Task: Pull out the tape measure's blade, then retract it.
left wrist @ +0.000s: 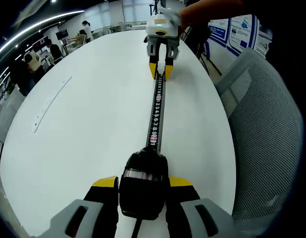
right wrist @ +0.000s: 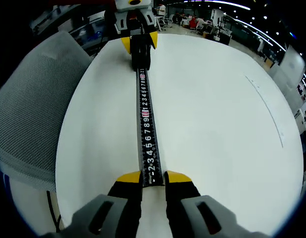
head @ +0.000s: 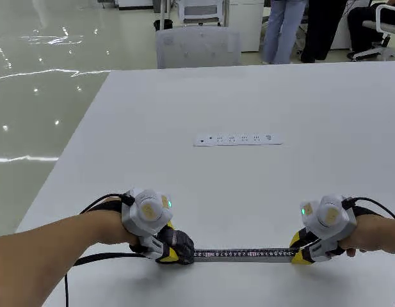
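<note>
Now | left gripper [head: 171, 254] squeezes tape case [head: 179, 245] | right gripper [head: 301, 256] pinches blade [head: 242, 254] tip | keep blade flat, guide it back slowly

One table [head: 280, 96] carries one tape measure [head: 178, 246] with one blade [head: 242, 254]. There are two grippers near its near edge: the left gripper [head: 173, 251] and the right gripper [head: 300, 253]. One power strip [head: 237, 139] lies mid-table. One mesh chair [head: 197, 48] stands at the far edge.
</note>
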Demonstrator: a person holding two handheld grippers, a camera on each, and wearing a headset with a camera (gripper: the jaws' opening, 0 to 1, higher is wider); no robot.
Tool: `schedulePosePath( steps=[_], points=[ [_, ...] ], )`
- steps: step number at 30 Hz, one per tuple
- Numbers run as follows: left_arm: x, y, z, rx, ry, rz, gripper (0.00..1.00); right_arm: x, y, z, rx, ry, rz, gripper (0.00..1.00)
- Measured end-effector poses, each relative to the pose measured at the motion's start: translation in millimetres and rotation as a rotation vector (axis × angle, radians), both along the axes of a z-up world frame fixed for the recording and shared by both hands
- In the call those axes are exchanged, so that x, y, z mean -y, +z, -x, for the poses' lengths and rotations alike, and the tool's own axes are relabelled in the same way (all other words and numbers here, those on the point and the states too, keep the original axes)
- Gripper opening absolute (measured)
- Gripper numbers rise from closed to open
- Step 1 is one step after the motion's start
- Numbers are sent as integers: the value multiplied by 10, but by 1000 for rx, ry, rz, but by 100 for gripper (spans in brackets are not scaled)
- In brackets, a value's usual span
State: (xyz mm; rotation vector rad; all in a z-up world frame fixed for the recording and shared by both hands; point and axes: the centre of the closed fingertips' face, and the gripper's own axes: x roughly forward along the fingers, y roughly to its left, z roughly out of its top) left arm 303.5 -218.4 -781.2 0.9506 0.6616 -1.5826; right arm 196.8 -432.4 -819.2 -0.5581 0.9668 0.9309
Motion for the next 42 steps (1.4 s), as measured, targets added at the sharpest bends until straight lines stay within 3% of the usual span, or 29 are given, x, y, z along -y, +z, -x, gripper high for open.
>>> schedulePosePath(
  steps=[6, 8, 9, 11, 13, 15, 17, 19, 21, 25, 28, 31, 33, 35, 36, 38, 42],
  points=[
    [-26, 0, -51, 14, 24, -6, 38, 57, 32, -50, 51, -29, 19, 27],
    [2, 55, -7, -46, 59, 45, 46, 53, 66, -28, 64, -20, 17, 29],
    [-19, 84, -24, -52, 72, 59, 51, 57, 92, -20, 63, -31, 1, 31],
    [-85, 83, -120, -28, 101, 62, 60, 85, 137, -14, 83, -46, -7, 33],
    [-115, 98, -160, -43, 149, 92, 66, 106, 171, -1, 96, -73, -20, 33],
    [-179, 113, -212, -25, 182, 109, 75, 126, 191, 36, 98, -111, -38, 35],
    [-273, 103, -165, -45, 184, 98, 88, 144, 196, 80, 98, -137, -47, 38],
    [-338, 119, -147, -77, 212, 116, 99, 157, 204, 137, 104, -161, -49, 41],
    [-425, 152, -172, -86, 256, 132, 100, 175, 215, 169, 119, -189, -53, 43],
    [-557, 205, -225, -67, 330, 180, 100, 191, 249, 211, 137, -277, -81, 47],
    [-624, 249, -240, -78, 411, 235, 100, 269, 286, 213, 187, -354, -73, 47],
    [-717, 248, -193, -97, 474, 270, 100, 264, 346, 257, 218, -429, -115, 51],
    [-782, 253, -203, -84, 525, 296, 100, 258, 367, 315, 226, -439, -121, 55],
    [-830, 266, -190, -99, 572, 320, 100, 250, 414, 341, 247, -473, -140, 56],
    [-867, 280, -170, -112, 595, 337, 100, 210, 455, 383, 240, -514, -178, 58],
    [-918, 289, -101, -126, 594, 345, 100, 227, 489, 400, 259, -561, -206, 64],
    [-1050, 406, -45, -90, 647, 401, 100, 294, 592, 511, 308, -659, -233, 72]
  ],
)
